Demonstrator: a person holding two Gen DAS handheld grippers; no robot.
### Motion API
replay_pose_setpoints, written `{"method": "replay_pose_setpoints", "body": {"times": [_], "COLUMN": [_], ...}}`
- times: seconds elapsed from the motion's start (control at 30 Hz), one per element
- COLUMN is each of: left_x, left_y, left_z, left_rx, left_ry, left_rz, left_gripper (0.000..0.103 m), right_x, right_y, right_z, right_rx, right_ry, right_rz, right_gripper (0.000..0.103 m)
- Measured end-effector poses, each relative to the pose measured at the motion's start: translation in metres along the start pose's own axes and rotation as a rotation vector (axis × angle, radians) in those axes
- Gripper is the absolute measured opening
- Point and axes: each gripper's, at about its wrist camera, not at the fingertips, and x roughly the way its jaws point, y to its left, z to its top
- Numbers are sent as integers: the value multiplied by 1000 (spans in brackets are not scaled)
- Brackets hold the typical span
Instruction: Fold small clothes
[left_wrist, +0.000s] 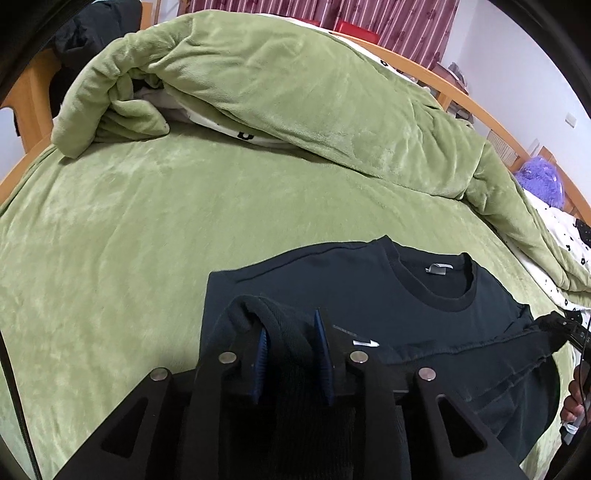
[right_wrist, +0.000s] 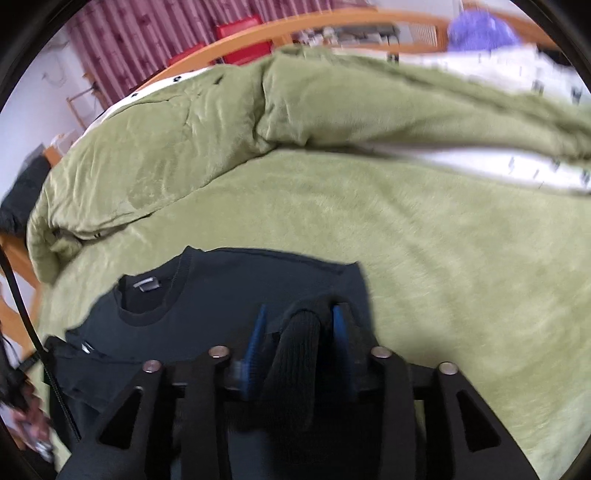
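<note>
Dark sweatshirt (left_wrist: 369, 291) lies flat at the bed's (left_wrist: 129, 236) near edge, collar away. Left gripper (left_wrist: 291, 347) and right gripper (right_wrist: 299, 332) each clamp a ribbed hem corner, likely to fold it toward the collar.

I work in a home bedroom: a wooden-framed bed (left_wrist: 476, 107) under a rumpled green plush blanket (left_wrist: 295, 103), maroon striped curtains (left_wrist: 399, 26) behind.
</note>
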Motion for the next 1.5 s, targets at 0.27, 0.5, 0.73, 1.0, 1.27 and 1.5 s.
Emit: {"method": "replay_pose_setpoints", "body": {"times": [0.27, 0.5, 0.73, 1.0, 1.27, 1.5], "left_x": [-36, -60, -62, -33, -2, 1], "left_y": [14, -2, -15, -9, -20, -22], "left_z": [-20, -52, -85, -96, -83, -49], "left_rx": [-63, -26, 48, 62, 90, 96], "left_ry": [-53, -59, -10, 61, 76, 13], "left_rz": [23, 18, 25, 43, 74, 71], "left_gripper": [51, 51, 51, 51, 51, 51], "right_x": [-55, -60, -48, -26, 8, 16], "right_y": [-12, -4, 7, 9, 11, 31], "right_z": [-16, -54, -81, -80, -66, -39], "right_rx": [-63, -127, -169, -161, -109, -127], "right_ry": [-76, -27, 19, 57, 104, 71], "right_rz": [-26, -32, -29, -38, -38, 2], "right_gripper": [44, 26, 21, 21, 21, 19]}}
